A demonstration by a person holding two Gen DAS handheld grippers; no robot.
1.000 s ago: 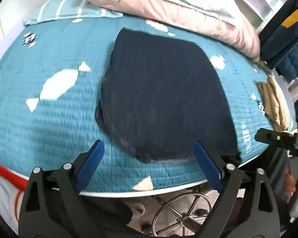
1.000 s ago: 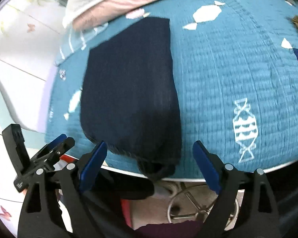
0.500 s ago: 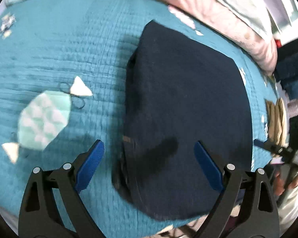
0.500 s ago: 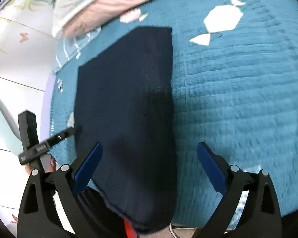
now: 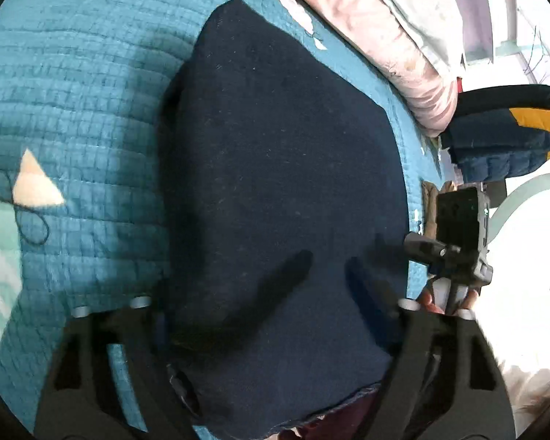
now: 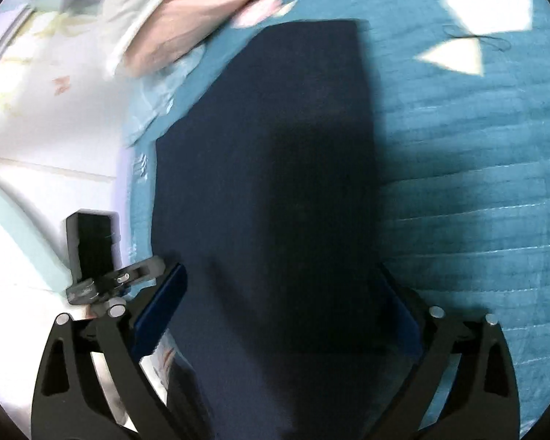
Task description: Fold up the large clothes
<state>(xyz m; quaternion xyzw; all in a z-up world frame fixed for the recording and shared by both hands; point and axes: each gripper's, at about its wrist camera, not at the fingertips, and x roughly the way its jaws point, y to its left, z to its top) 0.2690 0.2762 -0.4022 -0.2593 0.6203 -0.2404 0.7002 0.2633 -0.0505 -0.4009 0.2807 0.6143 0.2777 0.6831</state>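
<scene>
On the bed's teal quilt [image 5: 77, 84] the dark navy garment [image 5: 275, 168] lies flat, already folded narrow. My left claw [image 5: 271, 315] and right claw [image 6: 286, 308] both gape wide, empty, over its near end. Judged remaining: the final crosswise fold.

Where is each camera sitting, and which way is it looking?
Left wrist view: sits on the left hand-held gripper, looking forward and down over its open fingers at the dark navy garment on the teal quilt; the right hand-held gripper shows at the right edge.
Right wrist view: sits on the right hand-held gripper, facing the same garment; the left hand-held gripper shows at the left.
Both share the garment, quilt and pink pillow.
</scene>
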